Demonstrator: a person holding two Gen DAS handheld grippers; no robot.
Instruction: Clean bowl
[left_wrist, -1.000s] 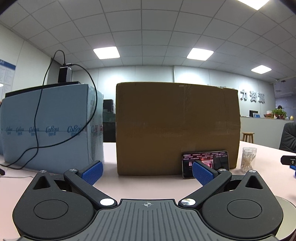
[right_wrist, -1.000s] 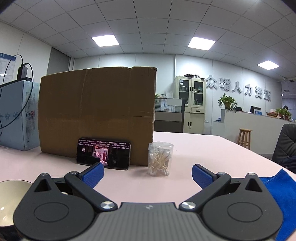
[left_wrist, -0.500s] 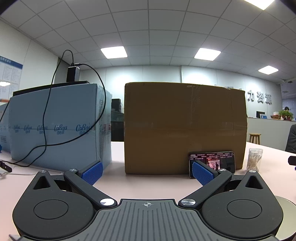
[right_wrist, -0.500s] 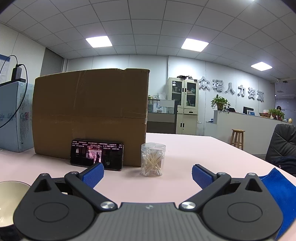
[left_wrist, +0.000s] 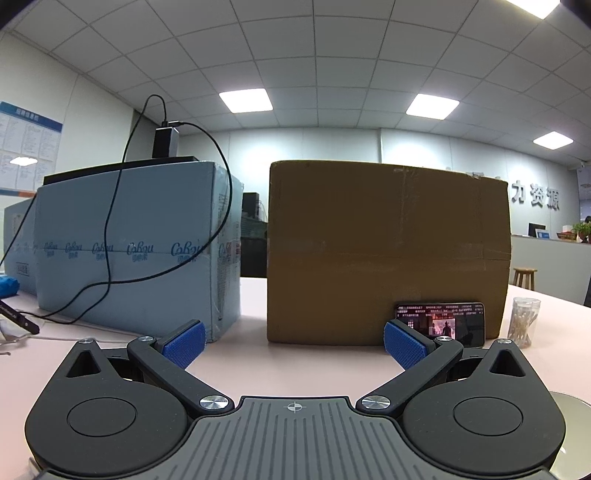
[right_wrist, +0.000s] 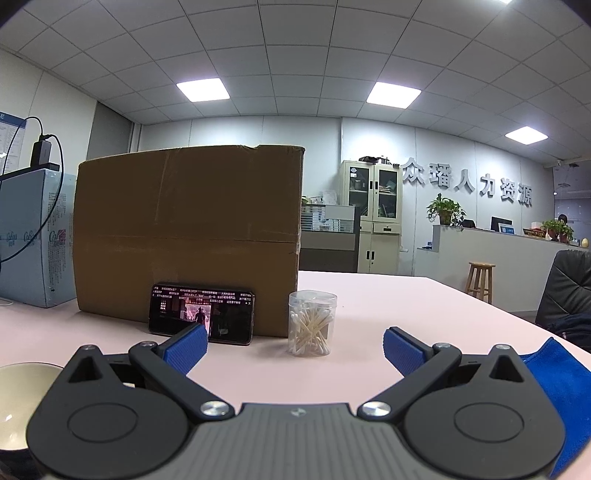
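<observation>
A cream bowl (right_wrist: 18, 402) sits on the pink table at the lower left of the right wrist view, mostly hidden behind the gripper body. Its grey rim (left_wrist: 570, 410) peeks out at the lower right of the left wrist view. A blue cloth (right_wrist: 557, 384) lies at the lower right of the right wrist view. My right gripper (right_wrist: 293, 345) is open over bare table between bowl and cloth. My left gripper (left_wrist: 293, 343) is open too, holding nothing, left of the bowl.
A brown cardboard box (left_wrist: 388, 251) stands ahead with a phone (right_wrist: 201, 314) leaning on it. A clear jar of cotton swabs (right_wrist: 312, 323) stands beside the phone. A blue carton (left_wrist: 136, 251) with a black cable is at the left. An office chair (right_wrist: 565, 288) is at the right.
Both views have drifted: the box and phone moved right in the left wrist view and left in the right wrist view. Both grippers stay open.
</observation>
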